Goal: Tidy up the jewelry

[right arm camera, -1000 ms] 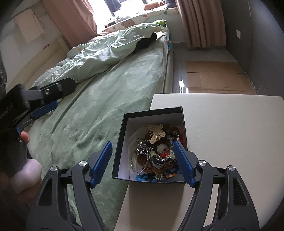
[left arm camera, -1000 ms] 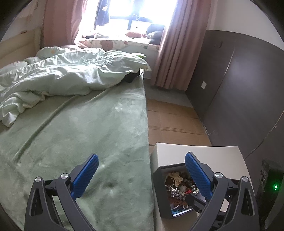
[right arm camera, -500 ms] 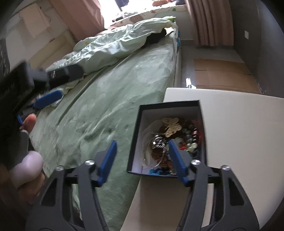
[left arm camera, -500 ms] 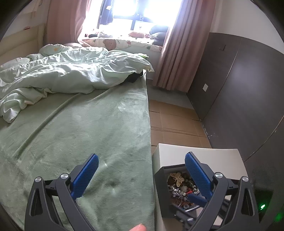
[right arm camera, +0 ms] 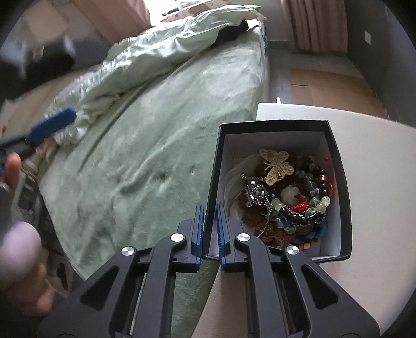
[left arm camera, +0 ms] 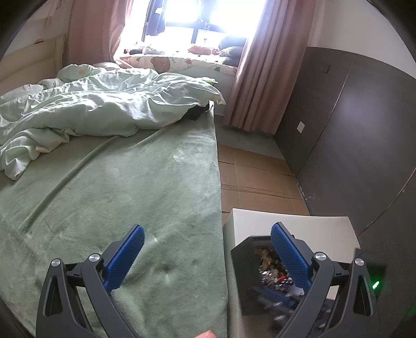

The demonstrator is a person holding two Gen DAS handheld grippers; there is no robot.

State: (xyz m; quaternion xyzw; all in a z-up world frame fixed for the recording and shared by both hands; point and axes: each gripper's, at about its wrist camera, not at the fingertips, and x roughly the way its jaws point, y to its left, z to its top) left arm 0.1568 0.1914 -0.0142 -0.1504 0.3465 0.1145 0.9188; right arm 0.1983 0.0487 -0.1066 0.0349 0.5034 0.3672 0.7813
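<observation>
Jewelry box wall between right tongs, right-wrist view only.

Left wrist view: sits behind the left gripper, held over the bed, facing along it toward the window; box at lower right edge, partly hidden by a finger.

Right wrist view: behind the right gripper, looking steeply down, close on the box and white table.

Shared: bed, duvet, box, table, cardboard floor. The right view also catches the left gripper, blurred, at its left edge.
</observation>
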